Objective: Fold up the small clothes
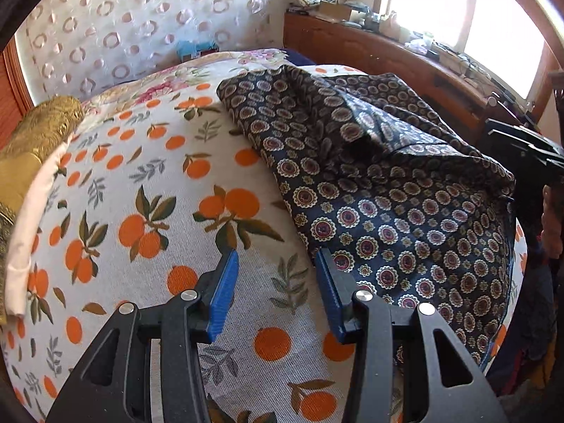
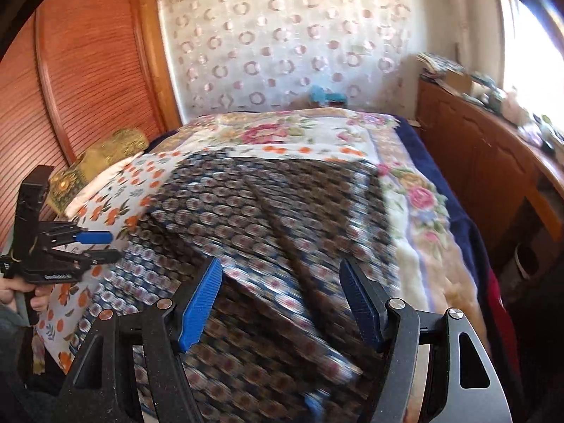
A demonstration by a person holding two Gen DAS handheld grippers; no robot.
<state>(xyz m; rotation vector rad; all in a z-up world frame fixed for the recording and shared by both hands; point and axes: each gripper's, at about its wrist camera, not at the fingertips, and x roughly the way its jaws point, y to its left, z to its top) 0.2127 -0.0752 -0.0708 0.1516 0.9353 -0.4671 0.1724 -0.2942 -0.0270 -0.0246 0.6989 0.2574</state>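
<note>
A dark navy garment with round medallion print [image 1: 387, 183] lies rumpled on the bed, over the orange-print sheet [image 1: 141, 183]. My left gripper [image 1: 276, 268] is open and empty, low over the sheet beside the garment's left edge. My right gripper [image 2: 282, 282] is open and empty just above the garment [image 2: 264, 218], which is blurred in the right wrist view. The left gripper also shows in the right wrist view [image 2: 102, 246] at the far left, open. Part of the right gripper [image 1: 521, 148] shows at the right edge of the left wrist view.
A floral blanket [image 2: 416, 190] covers the far and right side of the bed. A gold cushion [image 1: 38, 134] lies at the left. A wooden cabinet [image 1: 387, 56] with clutter runs along the right under the window. A curtain [image 2: 282, 46] hangs behind.
</note>
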